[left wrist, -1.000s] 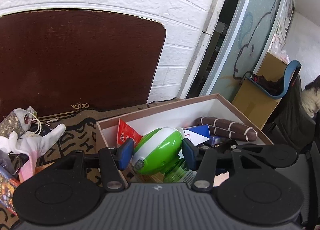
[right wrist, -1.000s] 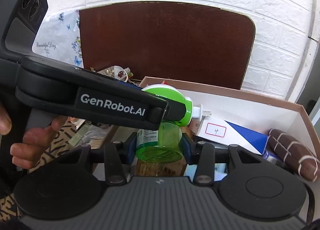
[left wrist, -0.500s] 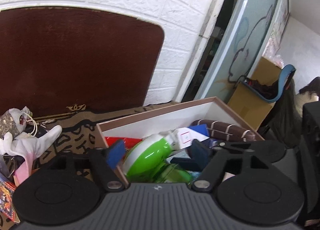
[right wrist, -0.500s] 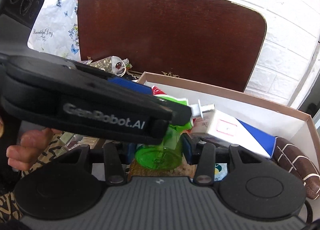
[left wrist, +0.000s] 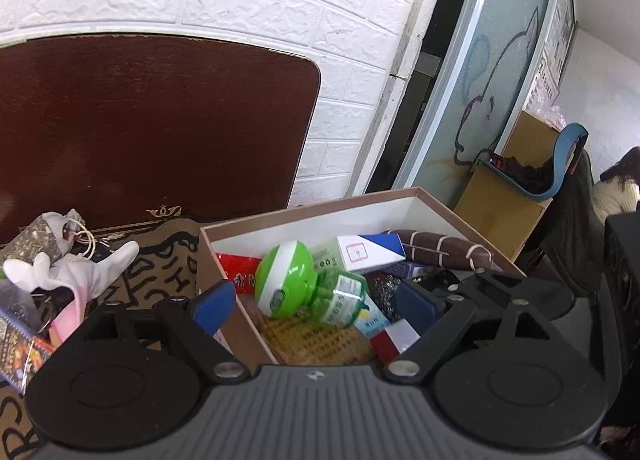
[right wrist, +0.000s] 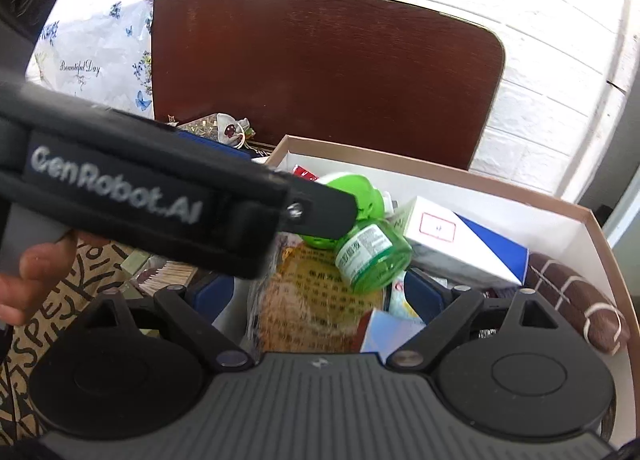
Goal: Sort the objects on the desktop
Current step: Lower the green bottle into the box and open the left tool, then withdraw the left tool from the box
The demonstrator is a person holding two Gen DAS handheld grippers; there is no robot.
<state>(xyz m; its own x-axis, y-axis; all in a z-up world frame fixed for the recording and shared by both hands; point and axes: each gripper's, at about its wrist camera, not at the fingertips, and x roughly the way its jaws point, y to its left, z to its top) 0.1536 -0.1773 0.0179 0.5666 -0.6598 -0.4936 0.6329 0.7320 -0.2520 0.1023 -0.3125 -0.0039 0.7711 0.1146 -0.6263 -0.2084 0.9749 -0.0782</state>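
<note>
The left hand-held gripper (left wrist: 312,306) stands released; its jaws have just been opening, and the green device (left wrist: 285,280) with its green bottle (left wrist: 341,298) lies free between and beyond the pads, inside the cardboard box (left wrist: 304,211). The right hand-held gripper (right wrist: 320,292) is also released after opening, with the bottle just ahead, not pressed. In the box I count one green device, one white and blue carton (left wrist: 370,254), one brown striped roll (left wrist: 444,250) and one red packet (left wrist: 240,270). One white glove (left wrist: 76,272) lies left of the box on the counter (left wrist: 160,256).

The green bottle (right wrist: 370,254) lies tilted in the box (right wrist: 440,175) (right gripper (right wrist: 316,292) just opened, clear).
</note>
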